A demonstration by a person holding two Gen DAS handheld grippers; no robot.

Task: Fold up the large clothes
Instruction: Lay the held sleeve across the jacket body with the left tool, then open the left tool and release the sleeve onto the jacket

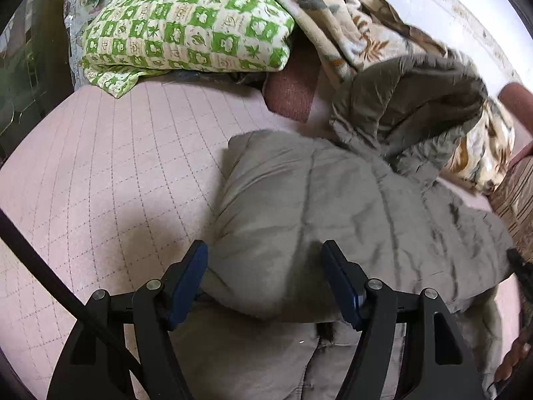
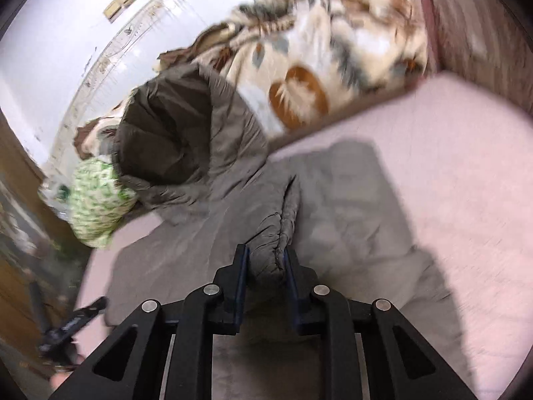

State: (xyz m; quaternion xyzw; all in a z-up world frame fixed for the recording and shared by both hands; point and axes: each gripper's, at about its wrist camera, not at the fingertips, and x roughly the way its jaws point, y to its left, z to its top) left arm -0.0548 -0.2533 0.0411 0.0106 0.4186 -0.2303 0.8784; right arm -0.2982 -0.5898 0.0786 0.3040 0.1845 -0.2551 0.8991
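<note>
A large grey padded jacket lies spread on the pink quilted bed, its hood up near the blankets. My left gripper is open, its jaws wide apart over the jacket's folded left edge, holding nothing. In the right wrist view my right gripper is shut on a bunched sleeve cuff of the jacket and holds it above the jacket body. The hood with its dark lining lies at the far left. That view is motion-blurred.
A green-and-white patterned pillow lies at the bed's head. A leaf-print blanket is heaped along the wall. A brown headboard or cushion sits behind the jacket. The other gripper shows at the lower left.
</note>
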